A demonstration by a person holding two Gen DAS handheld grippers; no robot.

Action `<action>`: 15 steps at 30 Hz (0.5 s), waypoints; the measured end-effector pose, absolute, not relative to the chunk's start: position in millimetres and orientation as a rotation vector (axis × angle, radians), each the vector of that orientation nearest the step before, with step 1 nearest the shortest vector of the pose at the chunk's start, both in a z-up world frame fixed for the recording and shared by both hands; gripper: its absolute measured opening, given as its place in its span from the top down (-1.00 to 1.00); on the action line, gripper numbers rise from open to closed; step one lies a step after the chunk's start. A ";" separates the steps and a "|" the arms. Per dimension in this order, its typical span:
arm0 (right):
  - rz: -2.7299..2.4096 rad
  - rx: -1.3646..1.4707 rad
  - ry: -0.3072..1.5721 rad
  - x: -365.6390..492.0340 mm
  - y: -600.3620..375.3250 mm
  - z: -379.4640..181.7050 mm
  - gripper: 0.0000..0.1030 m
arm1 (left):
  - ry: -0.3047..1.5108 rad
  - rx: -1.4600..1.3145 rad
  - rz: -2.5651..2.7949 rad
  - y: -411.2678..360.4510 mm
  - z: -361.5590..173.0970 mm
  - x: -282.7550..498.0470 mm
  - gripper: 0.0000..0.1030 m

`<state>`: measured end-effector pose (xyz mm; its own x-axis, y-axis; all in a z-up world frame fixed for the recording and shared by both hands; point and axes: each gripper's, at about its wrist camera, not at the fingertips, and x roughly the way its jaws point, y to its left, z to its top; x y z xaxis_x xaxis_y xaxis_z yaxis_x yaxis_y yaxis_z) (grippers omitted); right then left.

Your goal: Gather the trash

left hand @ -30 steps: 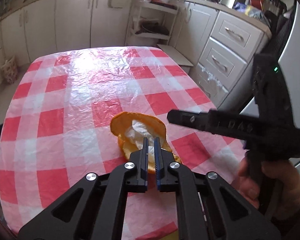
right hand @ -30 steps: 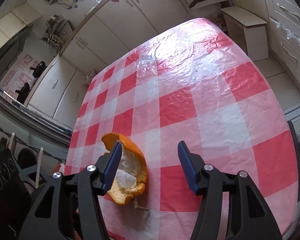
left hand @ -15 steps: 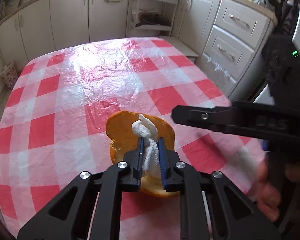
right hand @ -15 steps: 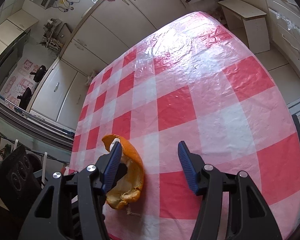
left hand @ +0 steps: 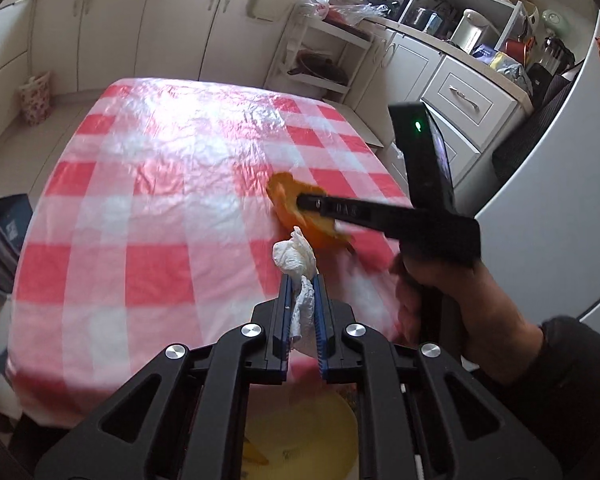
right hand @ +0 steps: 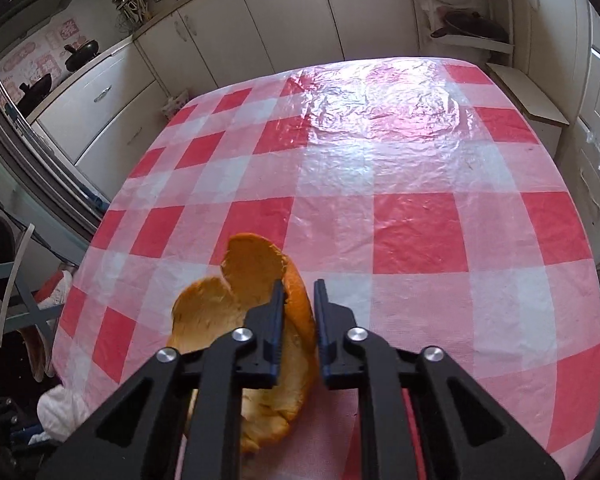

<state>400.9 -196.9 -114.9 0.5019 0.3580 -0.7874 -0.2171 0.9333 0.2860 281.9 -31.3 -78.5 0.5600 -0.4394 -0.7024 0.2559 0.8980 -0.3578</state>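
Observation:
My left gripper (left hand: pixel 302 278) is shut on a crumpled white tissue (left hand: pixel 294 256) and holds it above the near edge of the red-and-white checked table (left hand: pixel 148 208). My right gripper (right hand: pixel 299 286) is shut on a large orange peel (right hand: pixel 240 280) and holds it just above the table. In the left wrist view the right gripper (left hand: pixel 306 203) and the peel (left hand: pixel 296 210) are ahead and to the right of the tissue. The white tissue also shows at the lower left of the right wrist view (right hand: pixel 62 410).
A yellow bin or bowl (left hand: pixel 300 436) lies below the table's near edge, under my left gripper. White kitchen cabinets (left hand: pixel 172 28) and a drawer unit (left hand: pixel 460 100) ring the table. A fridge (left hand: pixel 560 200) stands at the right. A chair (right hand: pixel 8 280) stands left of the table.
My left gripper has lifted the tissue out of the orange peel and drawn back toward the table's near edge. My right gripper has closed on the peel and lifted it.

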 end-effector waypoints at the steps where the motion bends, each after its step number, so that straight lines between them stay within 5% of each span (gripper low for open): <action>1: 0.358 0.164 0.981 397.9 -197.7 -111.8 0.87 | 0.890 -0.225 -0.416 -30.3 -79.2 273.3 0.81; 9: 0.420 0.151 0.834 303.2 -219.1 -53.8 0.87 | 0.954 -0.208 -0.445 -33.8 -103.1 200.5 0.81; 15: 0.393 0.065 0.879 193.8 -217.1 -78.8 0.87 | 1.087 -0.164 -0.431 -39.8 -148.8 169.7 0.81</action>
